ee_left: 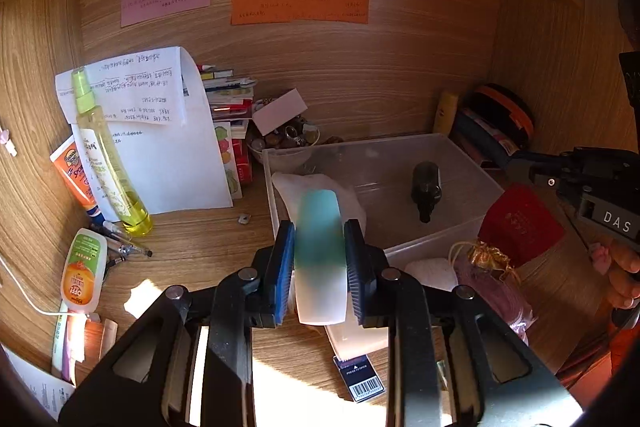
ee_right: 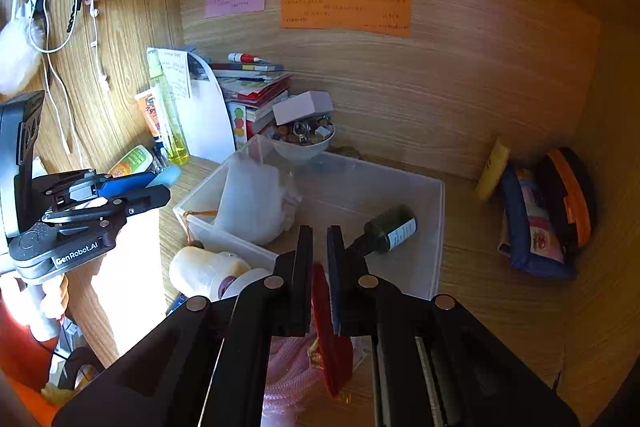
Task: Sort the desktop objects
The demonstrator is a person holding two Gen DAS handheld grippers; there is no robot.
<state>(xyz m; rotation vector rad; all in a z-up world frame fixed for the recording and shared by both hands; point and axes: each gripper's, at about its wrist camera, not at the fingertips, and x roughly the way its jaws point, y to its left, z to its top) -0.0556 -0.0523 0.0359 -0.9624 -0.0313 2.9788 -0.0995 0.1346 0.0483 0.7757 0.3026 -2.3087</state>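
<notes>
My left gripper [ee_left: 319, 259] is shut on a teal and white tube [ee_left: 321, 251], held just in front of the near left corner of the clear plastic bin [ee_left: 472, 223]. The bin holds a dark glass bottle [ee_left: 426, 193] and a white pouch [ee_left: 316, 187]. My right gripper [ee_right: 319, 267] is shut on a flat red pouch [ee_right: 330, 339], held above the desk at the bin's near wall [ee_right: 424, 287]. The red pouch also shows in the left wrist view [ee_left: 520, 227]. The left gripper shows in the right wrist view [ee_right: 132, 193].
A yellow spray bottle [ee_left: 106, 151], orange sunscreen tube [ee_left: 74, 171], OFF bottle [ee_left: 82, 271] and pens [ee_left: 120, 243] lie at the left. Papers, books and a bowl of trinkets [ee_left: 288, 143] stand behind the bin. Pink mesh bag [ee_left: 496, 291], cases [ee_right: 548, 211] at the right.
</notes>
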